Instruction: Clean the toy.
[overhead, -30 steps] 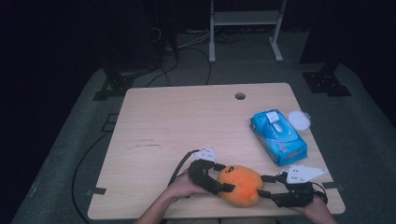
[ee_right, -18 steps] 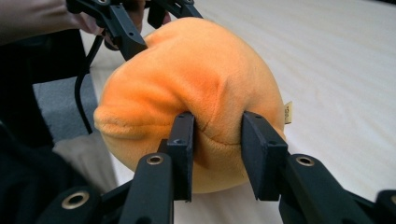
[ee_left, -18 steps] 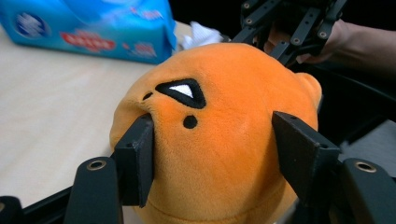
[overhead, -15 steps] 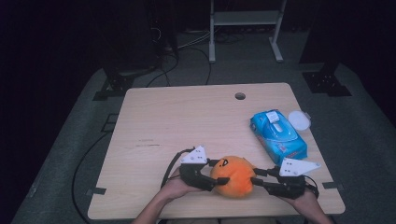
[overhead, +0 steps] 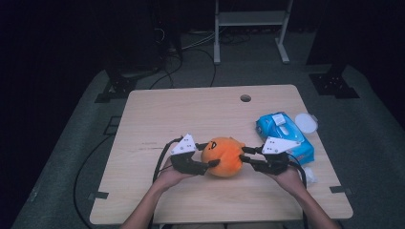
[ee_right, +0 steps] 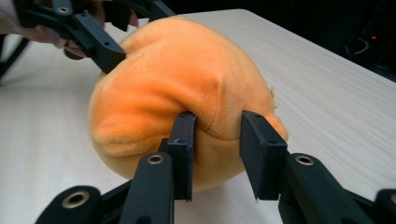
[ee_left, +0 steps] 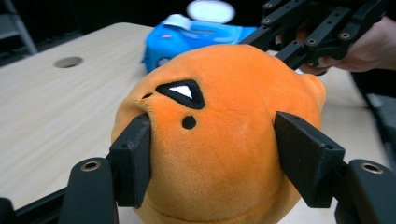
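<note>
An orange plush toy (overhead: 222, 156) with a black-and-white eye sits low over the front part of the wooden table (overhead: 191, 114), between both grippers. My left gripper (overhead: 209, 154) grips its left side; in the left gripper view the pads (ee_left: 135, 158) dent the plush toy (ee_left: 219, 140), though the jaws have just been opening a little. My right gripper (overhead: 244, 155) pinches a fold on its right side, its jaws having just been closing. In the right gripper view the pads (ee_right: 184, 154) squeeze the plush toy (ee_right: 173, 88).
A blue pack of wipes (overhead: 284, 136) lies just behind my right hand, with a round white lid (overhead: 305, 122) beside it. A small pale scrap (overhead: 309, 176) lies near the right edge. A cable hole (overhead: 245, 98) is at the table's back.
Both grippers closed onto the plush toy and carried it away from the front edge toward the table's middle, slightly up. The toy turned so its eye faces up and left.
</note>
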`<state>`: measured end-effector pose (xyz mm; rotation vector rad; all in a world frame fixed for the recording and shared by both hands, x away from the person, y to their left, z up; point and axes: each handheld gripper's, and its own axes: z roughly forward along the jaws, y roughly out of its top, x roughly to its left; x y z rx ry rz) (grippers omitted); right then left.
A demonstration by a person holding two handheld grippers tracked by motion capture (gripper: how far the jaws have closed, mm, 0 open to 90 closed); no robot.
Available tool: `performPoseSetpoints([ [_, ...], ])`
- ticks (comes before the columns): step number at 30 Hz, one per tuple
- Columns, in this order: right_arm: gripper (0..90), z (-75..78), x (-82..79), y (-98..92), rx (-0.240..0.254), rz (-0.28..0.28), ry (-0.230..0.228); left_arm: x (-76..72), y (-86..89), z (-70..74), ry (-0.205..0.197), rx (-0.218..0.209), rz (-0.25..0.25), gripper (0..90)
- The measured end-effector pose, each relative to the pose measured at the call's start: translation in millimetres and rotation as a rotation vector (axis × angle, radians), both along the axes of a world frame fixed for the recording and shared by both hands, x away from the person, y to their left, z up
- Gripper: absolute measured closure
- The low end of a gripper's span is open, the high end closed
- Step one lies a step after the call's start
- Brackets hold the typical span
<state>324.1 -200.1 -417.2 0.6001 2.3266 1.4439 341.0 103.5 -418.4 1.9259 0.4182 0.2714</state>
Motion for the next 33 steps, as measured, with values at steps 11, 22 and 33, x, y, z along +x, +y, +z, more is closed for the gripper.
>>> performPoseSetpoints([
  [11, 62.2, -11.1, 25.2, 11.8, -0.023, -0.031, 0.023, 11.9, -6.0, -10.9, 0.002, 0.067, 0.048, 28.0],
  [22, 55.7, -4.6, 20.6, -8.2, -0.01, -0.06, 0.045, 6.9, 3.0, -6.3, 0.014, 0.094, 0.087, 17.4],
  [33, 52.1, -4.3, 12.3, -28.0, -0.019, -0.096, 0.05, -1.5, 14.2, -4.6, 0.012, 0.071, 0.109, 14.6],
])
